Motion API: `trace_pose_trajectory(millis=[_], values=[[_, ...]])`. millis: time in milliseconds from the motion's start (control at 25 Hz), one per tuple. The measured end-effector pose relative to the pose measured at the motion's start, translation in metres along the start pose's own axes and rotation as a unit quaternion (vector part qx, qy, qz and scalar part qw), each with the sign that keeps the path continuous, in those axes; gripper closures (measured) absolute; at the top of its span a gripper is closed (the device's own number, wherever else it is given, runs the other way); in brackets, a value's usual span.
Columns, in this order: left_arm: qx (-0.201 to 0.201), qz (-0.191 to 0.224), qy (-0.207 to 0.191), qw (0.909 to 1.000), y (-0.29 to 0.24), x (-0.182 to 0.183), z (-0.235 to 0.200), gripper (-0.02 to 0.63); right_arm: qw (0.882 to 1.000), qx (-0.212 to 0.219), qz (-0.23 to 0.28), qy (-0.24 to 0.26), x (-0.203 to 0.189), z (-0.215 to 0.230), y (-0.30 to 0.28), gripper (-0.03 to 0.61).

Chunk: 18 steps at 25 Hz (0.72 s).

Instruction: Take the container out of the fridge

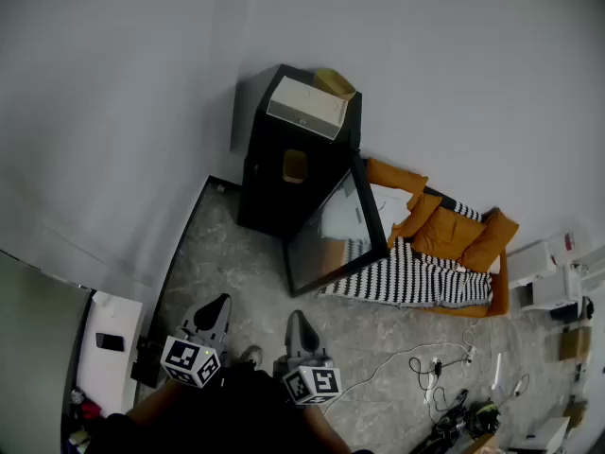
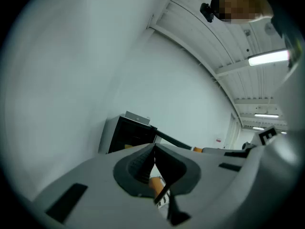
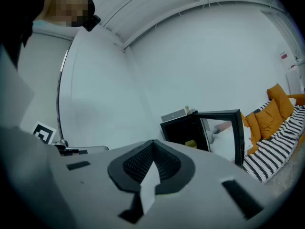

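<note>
The yellowish container (image 1: 295,165) sits inside the black fridge (image 1: 265,201), at the far side by the wall; the glass door (image 1: 336,230) stands open to the right; the left tool (image 1: 217,305) and the right tool (image 1: 297,322) are near, well apart from the fridge; both have jaws together, empty; orange cushions (image 1: 454,230) lie right of the door.

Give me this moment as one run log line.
fridge: door open | container: inside, untouched | left tool: shut, empty | right tool: shut, empty | position: both short of fridge
</note>
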State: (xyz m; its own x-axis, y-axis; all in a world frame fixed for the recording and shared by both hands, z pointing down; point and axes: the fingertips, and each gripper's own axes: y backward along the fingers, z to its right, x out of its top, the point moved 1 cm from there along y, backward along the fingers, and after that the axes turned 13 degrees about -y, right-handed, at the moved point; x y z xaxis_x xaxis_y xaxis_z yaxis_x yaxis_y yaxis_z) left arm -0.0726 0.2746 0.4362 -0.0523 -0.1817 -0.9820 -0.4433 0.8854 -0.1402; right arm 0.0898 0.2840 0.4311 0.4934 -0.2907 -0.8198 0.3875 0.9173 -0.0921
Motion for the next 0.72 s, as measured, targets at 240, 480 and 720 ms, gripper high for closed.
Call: trace_pose_trajectory(millis=[240,480,720], values=[[-0.004,0.003,-0.003,1.0,0.002,0.001,-0.006,0.609,1.0,0.001,-0.004,0.007,-0.001,-0.009,-0.006,0.578],[-0.007,0.001,0.002,1.0,0.006,0.001,-0.017,0.609,1.0,-0.006,0.015,-0.005,-0.001,-0.014,-0.01,0.577],[-0.015,-0.001,0.009,0.9998,0.012,-0.001,-0.036,0.609,1.0,-0.014,0.025,-0.005,-0.007,-0.027,-0.019,0.577]])
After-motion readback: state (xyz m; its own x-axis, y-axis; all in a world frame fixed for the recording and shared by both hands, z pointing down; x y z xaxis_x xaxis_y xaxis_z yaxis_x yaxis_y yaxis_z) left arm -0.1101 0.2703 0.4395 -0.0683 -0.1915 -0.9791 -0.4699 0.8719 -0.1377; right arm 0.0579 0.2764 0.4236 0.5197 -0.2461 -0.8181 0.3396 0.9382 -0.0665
